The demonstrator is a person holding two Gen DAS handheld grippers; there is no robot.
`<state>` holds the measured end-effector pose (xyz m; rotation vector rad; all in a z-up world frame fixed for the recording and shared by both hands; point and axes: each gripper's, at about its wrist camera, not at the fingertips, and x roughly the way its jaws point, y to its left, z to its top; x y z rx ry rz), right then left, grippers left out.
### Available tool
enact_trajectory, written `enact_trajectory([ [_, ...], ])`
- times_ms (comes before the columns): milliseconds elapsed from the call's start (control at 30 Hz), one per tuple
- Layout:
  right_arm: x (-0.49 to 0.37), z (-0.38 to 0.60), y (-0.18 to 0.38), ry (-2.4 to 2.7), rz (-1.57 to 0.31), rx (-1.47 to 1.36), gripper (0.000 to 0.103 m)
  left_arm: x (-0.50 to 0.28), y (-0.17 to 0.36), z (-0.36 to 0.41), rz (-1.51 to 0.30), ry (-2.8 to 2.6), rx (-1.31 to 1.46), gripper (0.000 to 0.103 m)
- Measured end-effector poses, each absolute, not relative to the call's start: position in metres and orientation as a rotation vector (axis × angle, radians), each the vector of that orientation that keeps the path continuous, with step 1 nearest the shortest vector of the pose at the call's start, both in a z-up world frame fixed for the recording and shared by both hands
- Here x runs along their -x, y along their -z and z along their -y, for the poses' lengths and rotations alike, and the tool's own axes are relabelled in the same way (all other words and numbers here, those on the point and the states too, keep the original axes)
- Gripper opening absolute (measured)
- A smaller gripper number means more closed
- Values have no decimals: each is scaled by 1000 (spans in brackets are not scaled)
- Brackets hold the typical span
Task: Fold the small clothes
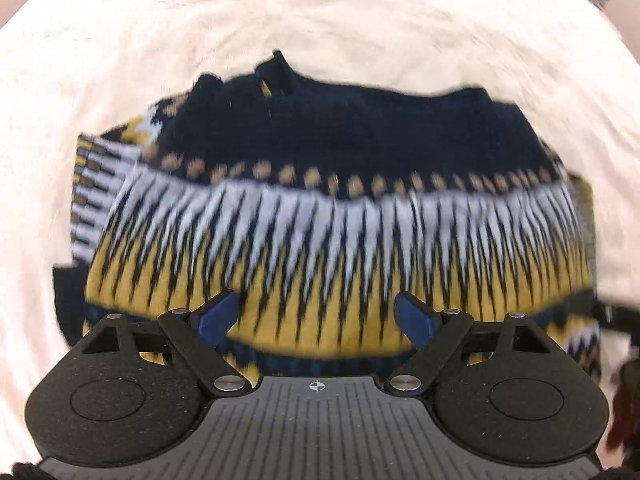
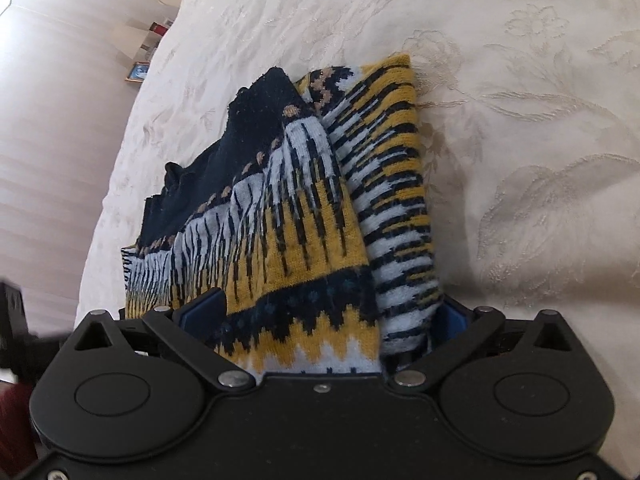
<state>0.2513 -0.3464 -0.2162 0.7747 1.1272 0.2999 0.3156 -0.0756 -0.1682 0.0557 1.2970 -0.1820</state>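
Lying folded: navy-yellow-white patterned sweater (image 1: 320,208), zigzag bands.

2 close wrist views, opposite sides of 1 shared sweater (image 1: 320,216).

You had a bed covered by a cream damask bedspread (image 2: 520,128) woven with a pale floral pattern, lightly creased. Directly on it lay one thing — a folded knit sweater (image 1: 320,216) in navy, mustard yellow and pale blue zigzags — its layers stacked, the navy part farthest from you.
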Motion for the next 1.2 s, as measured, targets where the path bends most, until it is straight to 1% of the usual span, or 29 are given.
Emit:
enact_trajectory([
  [200, -254, 352, 217, -321, -1145, -793, 103, -358, 195, 89, -1320, 121, -119, 86],
  [333, -258, 358, 220, -355, -1139, -818, 103, -377, 210, 99, -1353, 106, -151, 97],
  [433, -262, 359, 222, -377, -1119, -836, 103, -383, 217, 103, -1351, 111, -171, 103],
  [600, -272, 355, 223, -401, -1083, -856, 103, -395, 224, 101, -1352, 131, -155, 103],
  [633, -274, 354, 223, -404, -1077, -855, 101, -395, 225, 100, -1350, 135, -155, 103],
  [667, -276, 353, 222, -404, -1070, -853, 99, -396, 223, 96, -1348, 138, -154, 103],
  [700, -278, 352, 221, -403, -1065, -852, 87, -392, 222, 90, -1345, 142, -150, 103],
  [733, -280, 350, 221, -395, -1068, -850, 71, -390, 220, 88, -1343, 146, -146, 103],
  [767, -282, 349, 220, -375, -1079, -841, 64, -377, 217, 76, -1338, 150, -139, 103],
  [800, -284, 347, 219, -359, -1089, -830, 55, -373, 214, 69, -1334, 154, -132, 101],
  [833, -285, 346, 217, -359, -1095, -815, 51, -370, 210, 64, -1327, 160, -123, 96],
  [867, -286, 344, 214, -357, -1096, -790, 48, -366, 205, 59, -1318, 163, -114, 93],
  [900, -286, 341, 208, -352, -1097, -755, 42, -364, 199, 57, -1312, 164, -105, 86],
  [933, -286, 339, 204, -346, -1098, -729, 37, -360, 195, 51, -1307, 165, -92, 83],
  [1033, -283, 334, 188, -301, -1097, -691, 30, -347, 182, 27, -1290, 144, -55, 83],
  [1200, -278, 313, 158, -263, -1074, -661, 29, -315, 163, -22, -1239, 120, -43, 83],
])
